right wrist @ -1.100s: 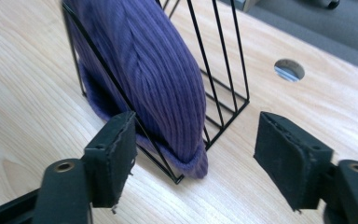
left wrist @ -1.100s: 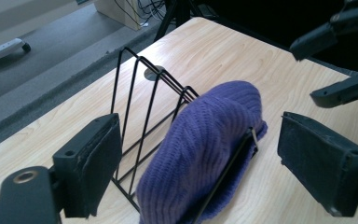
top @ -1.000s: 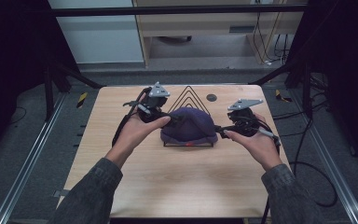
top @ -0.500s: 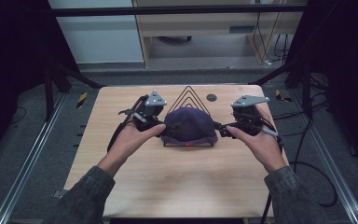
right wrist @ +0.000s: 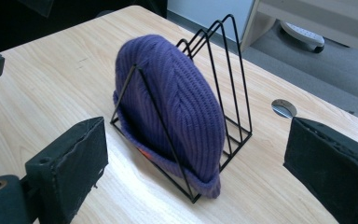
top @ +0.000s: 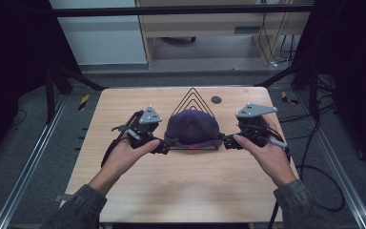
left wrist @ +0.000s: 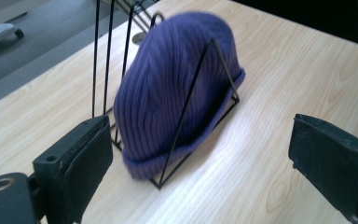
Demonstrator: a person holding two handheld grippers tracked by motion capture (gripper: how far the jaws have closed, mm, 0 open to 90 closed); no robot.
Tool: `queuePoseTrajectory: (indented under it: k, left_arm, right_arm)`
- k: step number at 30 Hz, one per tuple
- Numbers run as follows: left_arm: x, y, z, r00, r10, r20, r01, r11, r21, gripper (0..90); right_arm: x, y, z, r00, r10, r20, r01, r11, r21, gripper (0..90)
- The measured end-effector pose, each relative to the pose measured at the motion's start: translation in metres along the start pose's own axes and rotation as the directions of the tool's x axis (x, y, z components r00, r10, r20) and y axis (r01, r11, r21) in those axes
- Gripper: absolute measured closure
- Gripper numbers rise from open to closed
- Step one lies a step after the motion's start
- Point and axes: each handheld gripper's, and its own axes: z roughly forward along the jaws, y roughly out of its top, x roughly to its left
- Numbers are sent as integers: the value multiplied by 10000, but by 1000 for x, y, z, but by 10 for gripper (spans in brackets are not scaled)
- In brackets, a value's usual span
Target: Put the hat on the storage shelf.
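At the frame's centre, the purple beanie [top: 192, 126] sits in the wire rack [top: 190, 98] on the desk [top: 181, 186]; left gripper [top: 164, 148] and right gripper [top: 227, 141] have just opened wide, empty; best withdraw both level, clear of the knit.

The surface [top: 186, 181] is a pale wood-grain top with rounded corners, standing on a dark frame over a grey floor [top: 33, 157]. A black wire rack [top: 191, 98] stands on it, just past the middle toward the far edge; its base rests flat on the wood and its triangular dividers stand upright in a row. A purple hat [top: 192, 127] sits in the rack's nearest slot, upright between two dividers, its brim low by the base wires. Near the far edge, just right of the rack, a small round grey disc [top: 216, 99] is set in the surface. The near half of the wood lies bare.
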Motion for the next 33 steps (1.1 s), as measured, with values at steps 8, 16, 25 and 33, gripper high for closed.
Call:
queuePoseTrajectory:
  k: [8, 16, 25, 33]
  left_arm:
    - [10, -34, -11, 9996, -257, -126, 257, 9997, 42, 47]
    - [21, -71, -13, 9964, -786, -326, 798, 9961, 365, 47]
    - [26, -99, -11, 9933, -1102, -359, 1126, 9910, 729, 50]
    - [24, -118, -5, 9934, -1084, -367, 1120, 9868, 1171, 50]
  right_arm:
    - [4, -15, -4, 10000, -69, 3, 69, 9999, 106, 65]
    - [3, -39, 2, 9994, 332, -25, -330, 9985, 442, 72]
    - [6, -68, 12, 9983, 557, -193, -537, 9941, 940, 75]
    - [8, -84, 19, 9971, 708, -272, -669, 9900, 1242, 76]
